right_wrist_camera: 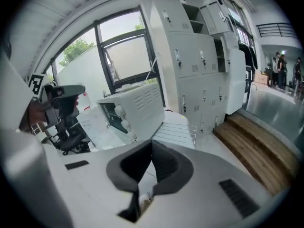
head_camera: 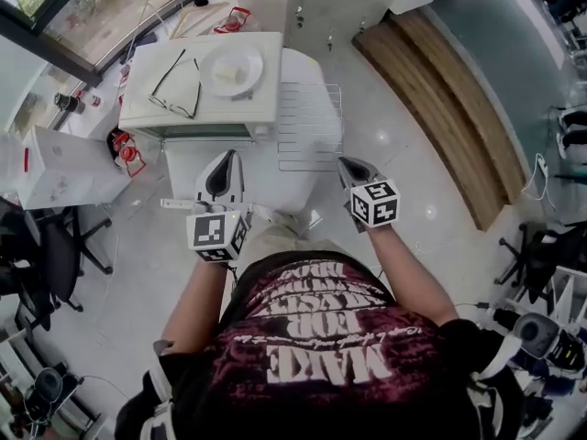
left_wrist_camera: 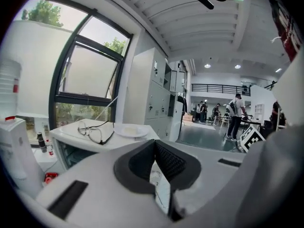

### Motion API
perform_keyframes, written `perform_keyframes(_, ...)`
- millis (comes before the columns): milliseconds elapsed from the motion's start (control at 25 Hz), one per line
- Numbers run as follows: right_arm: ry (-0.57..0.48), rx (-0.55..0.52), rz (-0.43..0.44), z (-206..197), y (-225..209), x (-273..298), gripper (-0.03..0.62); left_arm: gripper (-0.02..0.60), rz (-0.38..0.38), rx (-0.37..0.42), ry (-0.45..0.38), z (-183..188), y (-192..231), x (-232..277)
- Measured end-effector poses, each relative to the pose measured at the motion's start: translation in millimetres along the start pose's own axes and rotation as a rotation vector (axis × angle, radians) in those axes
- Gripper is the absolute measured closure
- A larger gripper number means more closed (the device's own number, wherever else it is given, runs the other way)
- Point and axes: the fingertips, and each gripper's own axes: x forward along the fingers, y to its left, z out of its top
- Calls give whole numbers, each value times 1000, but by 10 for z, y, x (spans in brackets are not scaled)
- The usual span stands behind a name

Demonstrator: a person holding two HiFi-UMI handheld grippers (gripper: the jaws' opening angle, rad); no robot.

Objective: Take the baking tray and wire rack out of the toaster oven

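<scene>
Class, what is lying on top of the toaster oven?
Glasses and a white plate lie on the toaster oven. The plate hides the patch of the top beneath it; whether anything lies on the plate cannot be told.

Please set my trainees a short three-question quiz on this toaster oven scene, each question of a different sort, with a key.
1. True or false: the wire rack lies on the table beside the toaster oven.
2. What lies on top of the toaster oven?
A. glasses and a plate
B. a mug and a spoon
C. a folded towel
3. Fill in the word: the left claw and the right claw are both ____, with nothing between their jaws.

Key: 1 true; 2 A; 3 shut.
</scene>
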Motion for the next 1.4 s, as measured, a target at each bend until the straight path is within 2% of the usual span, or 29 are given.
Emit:
perform_keyframes(320,-177,-53,-7,-22,558,-765,591,575,107,37,45,-269,77,-944)
perform_keyframes(520,-210,-60,6,-70,893,-925,591,575,80,96,41,-167,141,-1256)
perform_keyframes(680,-211,-60,11,-36,1156,-867,591,575,61,106,14,-72,341,-1415)
perform_keyframes(800,-201,-55,-1,-5,1396,-734,591,575,36,104,2,-34,597,-1540)
perform_keyframes(1000,-214,29,-4,156,1963,-405,591,575,31,84,15,-23,1276,-1778)
perform_keyframes(1120,-222,23,-14,265,2329,-175,591,575,22,83,1,24,1664,-1839)
perform_keyframes(1400,-237,40,-51,399,2961,173,591,575,-62,89,-14,91,2267,-1883)
